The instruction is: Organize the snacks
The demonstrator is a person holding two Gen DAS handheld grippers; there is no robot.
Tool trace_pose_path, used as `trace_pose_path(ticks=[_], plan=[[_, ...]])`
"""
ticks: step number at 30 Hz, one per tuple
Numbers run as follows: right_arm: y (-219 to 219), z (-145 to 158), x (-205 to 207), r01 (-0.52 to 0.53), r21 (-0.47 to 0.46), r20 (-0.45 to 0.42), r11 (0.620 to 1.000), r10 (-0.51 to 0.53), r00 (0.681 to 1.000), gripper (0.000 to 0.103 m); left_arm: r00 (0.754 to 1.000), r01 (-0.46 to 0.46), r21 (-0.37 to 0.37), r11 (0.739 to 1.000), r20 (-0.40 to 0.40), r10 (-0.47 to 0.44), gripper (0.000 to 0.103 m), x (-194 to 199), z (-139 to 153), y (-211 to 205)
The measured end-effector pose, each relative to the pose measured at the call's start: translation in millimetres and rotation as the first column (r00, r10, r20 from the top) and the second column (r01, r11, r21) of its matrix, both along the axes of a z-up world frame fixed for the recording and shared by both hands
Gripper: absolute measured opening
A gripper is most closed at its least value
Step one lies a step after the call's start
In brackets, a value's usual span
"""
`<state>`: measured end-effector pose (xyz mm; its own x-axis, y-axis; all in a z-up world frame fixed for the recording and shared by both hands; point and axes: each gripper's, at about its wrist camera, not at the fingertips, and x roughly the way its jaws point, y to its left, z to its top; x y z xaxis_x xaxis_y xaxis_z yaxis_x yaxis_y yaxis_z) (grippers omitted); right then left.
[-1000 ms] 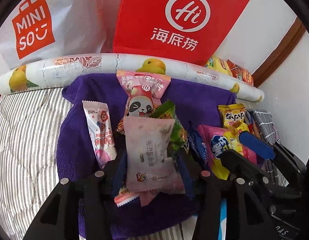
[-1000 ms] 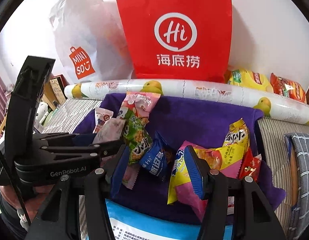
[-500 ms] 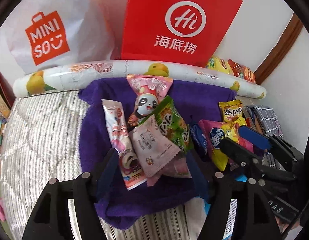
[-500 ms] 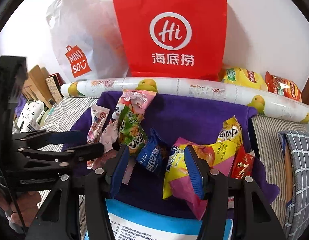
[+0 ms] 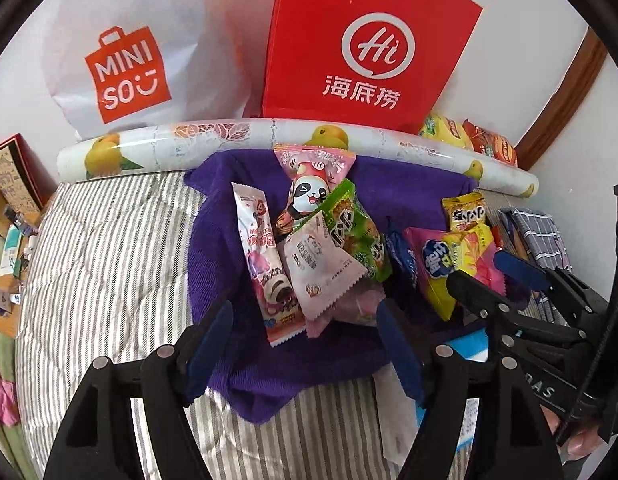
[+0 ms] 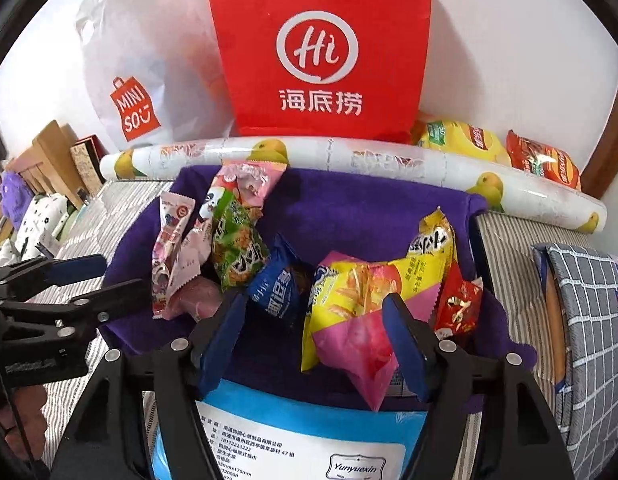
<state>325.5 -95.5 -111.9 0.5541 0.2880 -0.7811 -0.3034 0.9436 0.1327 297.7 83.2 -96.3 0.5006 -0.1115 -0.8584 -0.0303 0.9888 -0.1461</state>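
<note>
Several snack packets lie on a purple towel [image 5: 409, 184]. A pale pink sachet [image 5: 317, 268] rests loose on a long strawberry packet [image 5: 261, 256], a panda packet [image 5: 309, 192] and a green packet [image 5: 349, 236]. My left gripper [image 5: 305, 344] hovers above their near ends, its jaws opening and touching nothing. My right gripper [image 6: 315, 340] is also opening. A yellow-and-pink bag [image 6: 349, 304] and a blue packet [image 6: 277, 284] lie between its pads, which do not press on either. A red packet [image 6: 457, 304] and a yellow one [image 6: 433, 244] sit to the right.
A red paper bag [image 5: 369, 40] and a white shopping bag [image 5: 129, 68] stand at the wall behind a fruit-printed roll [image 5: 229, 136]. Chip bags [image 6: 461, 140] lie at the back right. A blue tissue pack [image 6: 309, 432] lies under my right gripper, and a checked cushion [image 6: 589, 300] at the right.
My left gripper let go of the pale pink sachet, opened and drew back upward; the sachet now lies on the pile. My right gripper's jaws spread wider around the yellow-and-pink bag.
</note>
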Motion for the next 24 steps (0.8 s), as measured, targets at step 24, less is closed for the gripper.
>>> trace_pose_path(ticks=[24], plan=[[-49.2, 82.6, -144.5, 0.189, -0.024, 0.071, 0.982, -0.187, 0.980, 0.088, 0.986, 0.053, -0.011, 0.999, 0.157, -0.051, 0.080, -117.5, 73.1, -29.2]])
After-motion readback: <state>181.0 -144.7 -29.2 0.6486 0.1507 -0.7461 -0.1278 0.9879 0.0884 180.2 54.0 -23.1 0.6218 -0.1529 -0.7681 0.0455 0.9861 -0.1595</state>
